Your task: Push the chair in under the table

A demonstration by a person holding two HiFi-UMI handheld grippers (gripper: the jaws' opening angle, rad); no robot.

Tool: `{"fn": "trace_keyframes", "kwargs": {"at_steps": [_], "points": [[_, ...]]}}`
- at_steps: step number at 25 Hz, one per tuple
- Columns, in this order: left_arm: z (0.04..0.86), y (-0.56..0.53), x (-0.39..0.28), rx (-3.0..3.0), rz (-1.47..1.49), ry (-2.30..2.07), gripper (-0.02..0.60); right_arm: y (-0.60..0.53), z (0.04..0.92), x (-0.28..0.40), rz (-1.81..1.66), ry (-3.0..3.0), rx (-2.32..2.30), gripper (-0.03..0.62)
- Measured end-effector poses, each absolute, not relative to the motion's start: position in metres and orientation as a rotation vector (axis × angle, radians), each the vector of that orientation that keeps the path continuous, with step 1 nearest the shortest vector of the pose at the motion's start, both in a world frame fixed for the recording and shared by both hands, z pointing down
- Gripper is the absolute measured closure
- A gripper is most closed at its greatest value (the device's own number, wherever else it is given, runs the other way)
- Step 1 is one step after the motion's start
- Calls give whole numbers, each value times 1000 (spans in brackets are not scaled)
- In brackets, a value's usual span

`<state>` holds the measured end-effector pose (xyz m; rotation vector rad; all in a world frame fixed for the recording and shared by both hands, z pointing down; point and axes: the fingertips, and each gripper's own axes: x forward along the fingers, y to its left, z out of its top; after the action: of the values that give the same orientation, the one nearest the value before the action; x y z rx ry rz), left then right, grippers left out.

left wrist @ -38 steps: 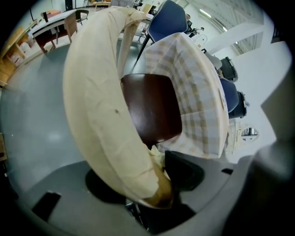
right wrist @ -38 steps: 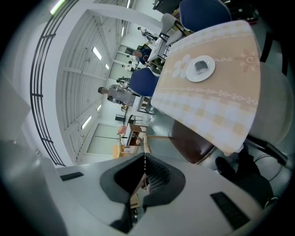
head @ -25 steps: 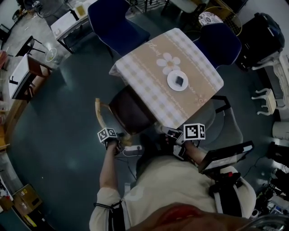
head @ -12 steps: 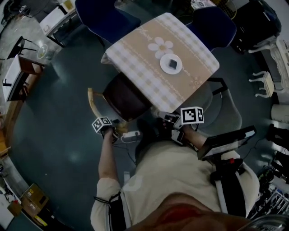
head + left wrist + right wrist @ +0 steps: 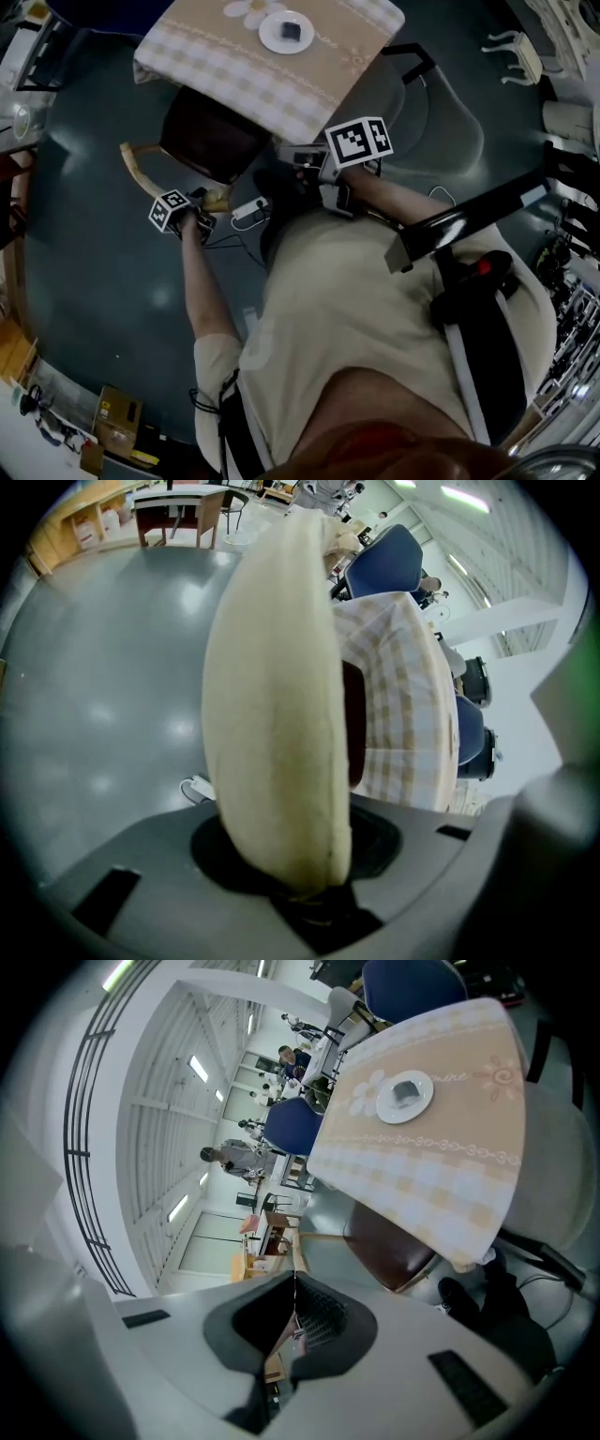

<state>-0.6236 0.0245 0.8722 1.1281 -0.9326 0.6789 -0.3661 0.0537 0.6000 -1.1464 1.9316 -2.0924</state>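
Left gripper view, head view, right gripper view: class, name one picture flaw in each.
Left gripper view: the chair back looms soft and out of focus; lamp glare spots the floor. Head view: dim, edges bent by the wide lens. Right gripper view: straight wall rails bow into curves.

Occlusions, head view:
table [image 5: 216,58] clipped by top edge; chair [image 5: 202,141] seat front hidden under it; item [image 5: 292,31] on plate [image 5: 267,38] too small to ID.

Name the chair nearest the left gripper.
The brown-seated chair with the curved wooden backrest, on which the left gripper's jaws have just been closing. The other chairs are blue, at the table's other sides.
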Motion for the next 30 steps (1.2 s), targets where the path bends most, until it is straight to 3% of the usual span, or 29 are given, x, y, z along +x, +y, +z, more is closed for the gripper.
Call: {"fn": "trace_keyframes", "kwargs": {"at_steps": [13, 21, 30], "points": [[873, 27, -620, 1190, 677, -921, 443, 83, 594, -365, -2056, 1906, -1180, 582], [867, 25, -619, 1223, 612, -918, 320, 79, 596, -374, -2071, 1994, -1147, 582], [842, 27, -634, 1191, 492, -1052, 313, 69, 588, -362, -2080, 2028, -1006, 582]]}}
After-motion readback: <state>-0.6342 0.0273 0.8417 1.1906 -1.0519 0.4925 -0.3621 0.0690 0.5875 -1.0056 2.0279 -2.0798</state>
